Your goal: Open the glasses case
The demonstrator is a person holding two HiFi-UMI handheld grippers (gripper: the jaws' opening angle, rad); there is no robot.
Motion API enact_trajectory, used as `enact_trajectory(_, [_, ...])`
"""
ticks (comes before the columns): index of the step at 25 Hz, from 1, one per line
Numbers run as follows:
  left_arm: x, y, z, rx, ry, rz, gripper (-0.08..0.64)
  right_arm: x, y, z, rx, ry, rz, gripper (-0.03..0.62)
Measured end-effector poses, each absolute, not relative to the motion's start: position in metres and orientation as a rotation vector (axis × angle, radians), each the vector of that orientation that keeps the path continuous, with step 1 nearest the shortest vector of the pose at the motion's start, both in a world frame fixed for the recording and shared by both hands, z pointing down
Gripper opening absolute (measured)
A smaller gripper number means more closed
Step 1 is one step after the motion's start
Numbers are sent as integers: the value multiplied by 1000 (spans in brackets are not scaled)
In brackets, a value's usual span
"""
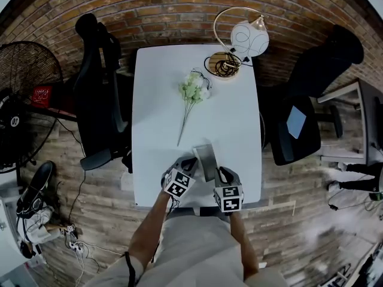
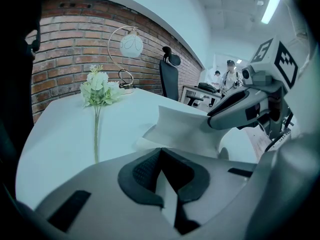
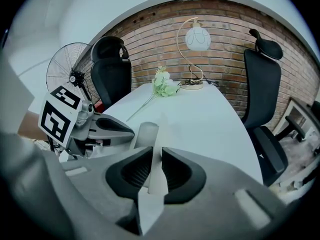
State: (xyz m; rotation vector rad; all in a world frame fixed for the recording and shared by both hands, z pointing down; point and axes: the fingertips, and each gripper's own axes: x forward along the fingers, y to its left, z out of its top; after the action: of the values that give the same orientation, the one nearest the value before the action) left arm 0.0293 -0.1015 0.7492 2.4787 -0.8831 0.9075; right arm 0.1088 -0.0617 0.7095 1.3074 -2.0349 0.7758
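- I am working at the near edge of the table (image 1: pixel 157 100), where the glasses case (image 1: pixel 205 159) is lying between my two tools, well apart from the flower sprig (image 1: pixel 192 90) and the lamp (image 1: pixel 245 37).
- My left gripper (image 1: pixel 187 165) is closed. It looks to be pinching the near edge of the case's base, pinning it down.
- My right gripper (image 1: pixel 223 174) is clamping the thin lid (image 3: pixel 159 129), which is running up between the pads and out past the tips.
- I am judging the case to be partly open, with the lid standing up off the base.
- To do this well, I am planning to hold the left hand quiet and swing the right along the hinge's arc, not pulling straight up, since a thin flap could slide out of the pads.
- I am also watching that the base is not lifting or skidding toward the table edge.
- The right gripper view is showing the flap between my pads, which the head view is hiding under the marker cubes.
- The left gripper view is showing the lid's raised slope (image 2: pixel 185 126) and the right gripper (image 2: pixel 235 104) from the side — the opening angle is clearest there.
- Only the head view is showing how close the case is sitting to the table's front edge.
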Motion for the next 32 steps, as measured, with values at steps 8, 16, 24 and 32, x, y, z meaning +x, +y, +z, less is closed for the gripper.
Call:
enact_trajectory(8, [29,-102,751,2477,-885,908,3,116,-61,714,1324,-2012,800,60])
enact_trajectory(16, [29,-101,751,2473,-888,908,3,127,-63,716,1365,-1988,815,60])
enact_trajectory(24, [29,-102,750,2473,-889,908,3,137,-62,720,1406,-1966,835,60])
enact_trajectory(32, [27,-102,752,2473,-892,902,3,136,-60,716,1399,-1978,796,60])
